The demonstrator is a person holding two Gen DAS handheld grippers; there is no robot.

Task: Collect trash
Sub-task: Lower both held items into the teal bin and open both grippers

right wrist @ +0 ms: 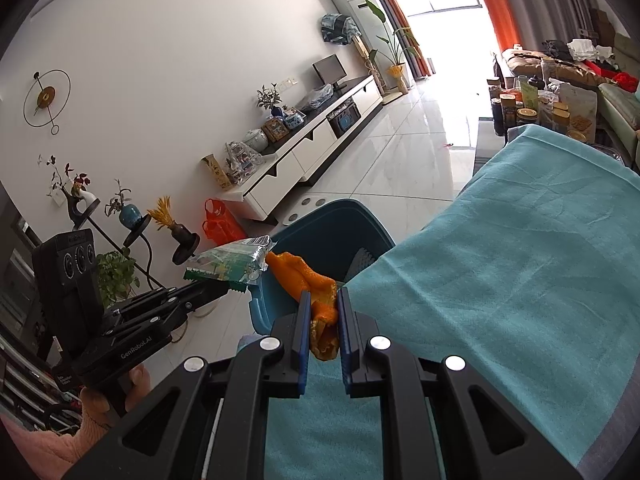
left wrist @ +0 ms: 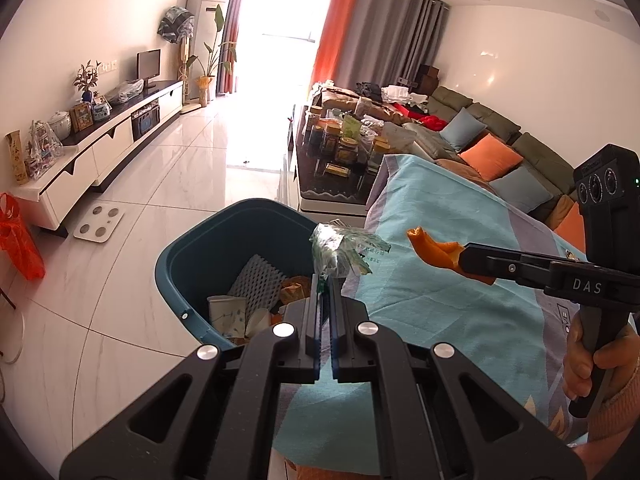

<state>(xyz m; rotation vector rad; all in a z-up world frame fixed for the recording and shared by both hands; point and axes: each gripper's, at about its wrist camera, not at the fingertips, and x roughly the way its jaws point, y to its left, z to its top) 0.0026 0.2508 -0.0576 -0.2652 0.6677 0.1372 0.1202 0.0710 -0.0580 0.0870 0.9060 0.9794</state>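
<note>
Left tool [left wrist: 325, 280] pinching crinkled green wrapper [left wrist: 344, 249], right tool [right wrist: 325, 300] pinching curled orange peel [right wrist: 308, 280].

A home living room. Ahead and left of the left claw [left wrist: 326, 280] a white TV cabinet [left wrist: 100, 152] carries a screen [left wrist: 149, 63] and vases; ahead and right stands a long sofa [left wrist: 500, 136] with cushions, beyond it curtains [left wrist: 384, 36] at a bright window over glossy floor tiles [left wrist: 180, 168].

Teal, orange and green
Orange peel [right wrist: 316, 292]; green-printed clear wrapper [right wrist: 230, 264]; dark teal bin [left wrist: 224, 248]; turquoise cloth [right wrist: 520, 260] with grey edge.
</note>
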